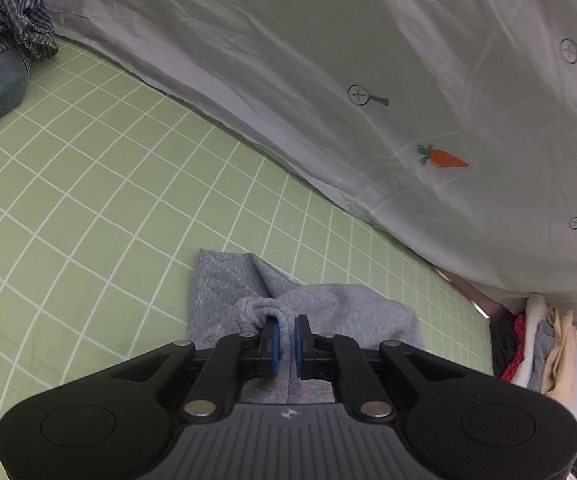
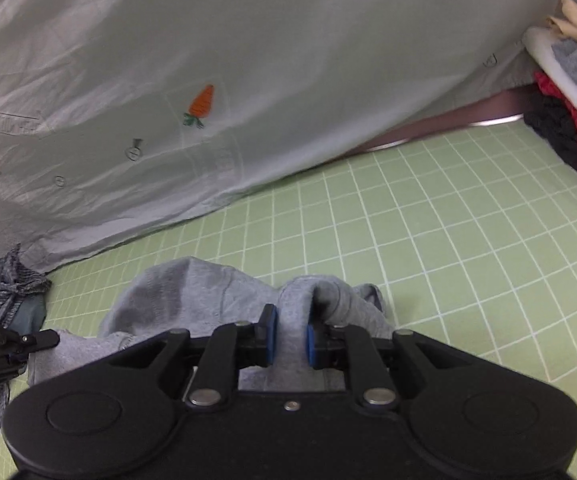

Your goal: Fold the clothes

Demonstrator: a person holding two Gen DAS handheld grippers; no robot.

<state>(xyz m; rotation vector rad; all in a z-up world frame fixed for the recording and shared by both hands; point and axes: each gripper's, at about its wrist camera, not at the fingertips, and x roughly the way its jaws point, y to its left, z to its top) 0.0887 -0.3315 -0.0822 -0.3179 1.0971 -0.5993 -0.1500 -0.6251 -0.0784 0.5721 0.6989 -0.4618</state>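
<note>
A grey garment (image 1: 308,308) lies bunched up on a green sheet with white squares (image 1: 88,184). It looks like a bed.

The left gripper (image 1: 286,342) has its jaws closed on a fold of the grey cloth. The cloth runs between the two blue pads (image 1: 274,344). The right gripper (image 2: 291,338) has its jaws pinching another raised fold of the same garment (image 2: 208,296). In the right wrist view, the left gripper shows as a black tip at the left edge, touching the grey cloth.

Behind the garment hangs a pale cloth with small carrot pictures (image 1: 368,60). A checked blue shirt (image 1: 4,12) lies crumpled in the far corner, well apart from the garment. On the other side sits a pile of clothes (image 2: 568,80) in red, black, grey and cream.
</note>
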